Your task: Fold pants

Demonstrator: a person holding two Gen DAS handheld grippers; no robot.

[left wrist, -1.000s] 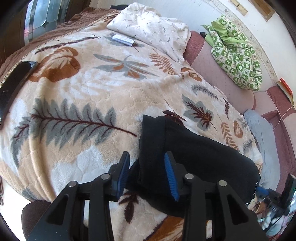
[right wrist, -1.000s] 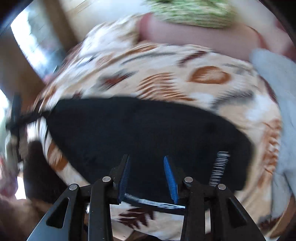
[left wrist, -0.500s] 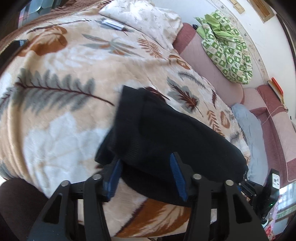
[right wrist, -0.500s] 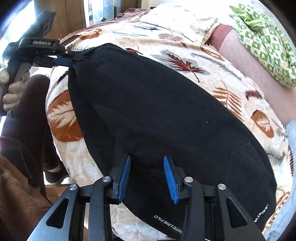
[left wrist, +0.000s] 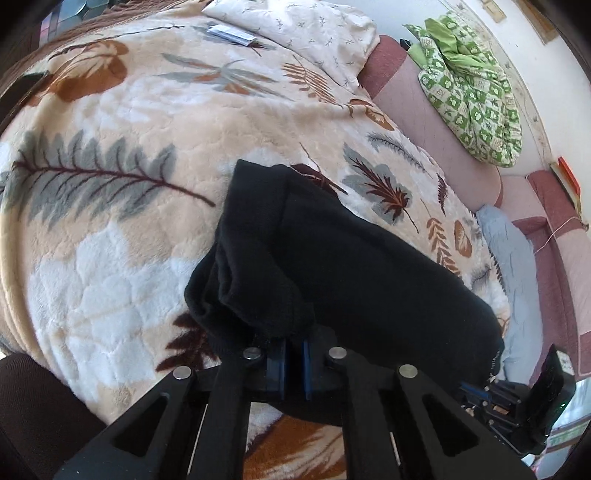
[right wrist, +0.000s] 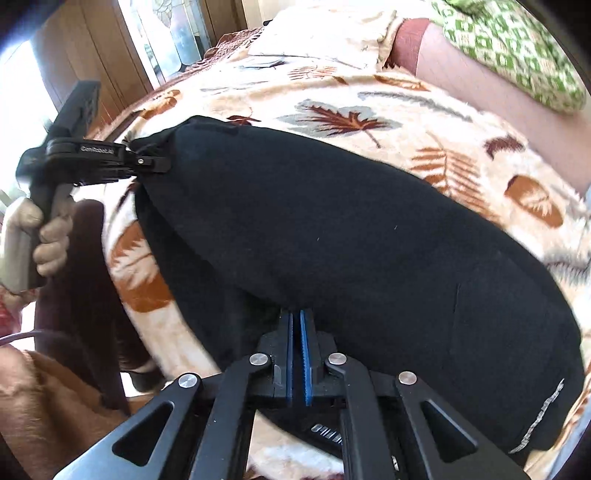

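The black pants [left wrist: 351, 266] lie along the near edge of a leaf-patterned blanket [left wrist: 129, 122]; they also fill the right wrist view [right wrist: 351, 229]. My left gripper [left wrist: 293, 347] is shut on the bunched near edge at the pants' left end, which lifts slightly. My right gripper [right wrist: 295, 325] is shut on the near edge of the pants further right. The left gripper also shows in the right wrist view [right wrist: 147, 166], pinching the left corner.
A white pillow [left wrist: 306, 33] and a small packet [left wrist: 231, 34] lie at the back. A green patterned cloth [left wrist: 472, 81] lies on the pink sofa back [left wrist: 424, 110]. A light blue cloth [left wrist: 517, 277] lies to the right. A brown chair [right wrist: 85, 266] stands near the bed edge.
Both grippers have closed from open onto the near edge of the pants. The left end of the pants is now bunched and raised a little.
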